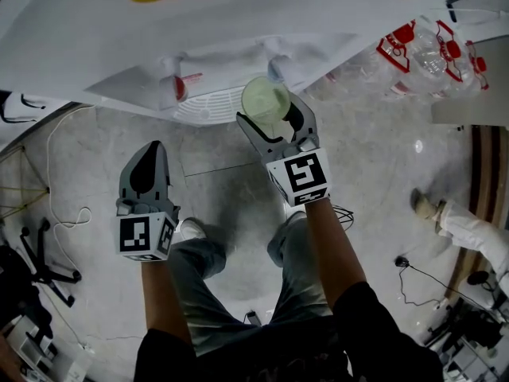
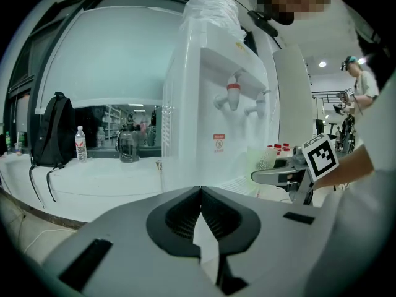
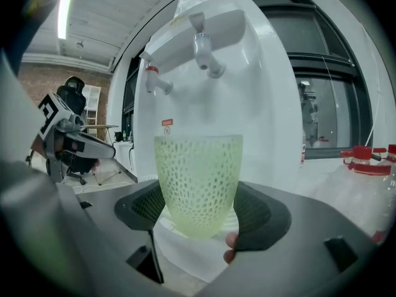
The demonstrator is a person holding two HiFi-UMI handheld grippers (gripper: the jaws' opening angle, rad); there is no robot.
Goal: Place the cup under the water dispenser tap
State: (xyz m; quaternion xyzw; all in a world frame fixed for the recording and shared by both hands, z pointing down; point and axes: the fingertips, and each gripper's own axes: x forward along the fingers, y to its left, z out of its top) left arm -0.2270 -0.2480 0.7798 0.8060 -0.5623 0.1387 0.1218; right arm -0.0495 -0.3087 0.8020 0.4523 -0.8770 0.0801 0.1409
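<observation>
Head cam: high up, facing steeply down on floor [image 1: 382, 173], left gripper [image 1: 153, 153], right gripper [image 1: 274, 114] & dispenser [image 1: 208, 104] base at far edge. Left gripper cam: level, set back, faces dispenser [image 2: 204, 116] front; right gripper [image 2: 263, 176] at right. Right gripper cam: v. near, tilted up at taps [image 3: 204, 48], cup [image 3: 198, 181] mid-frame, left gripper [image 3: 102, 148] at left. Dispenser shared by all 3.
</observation>
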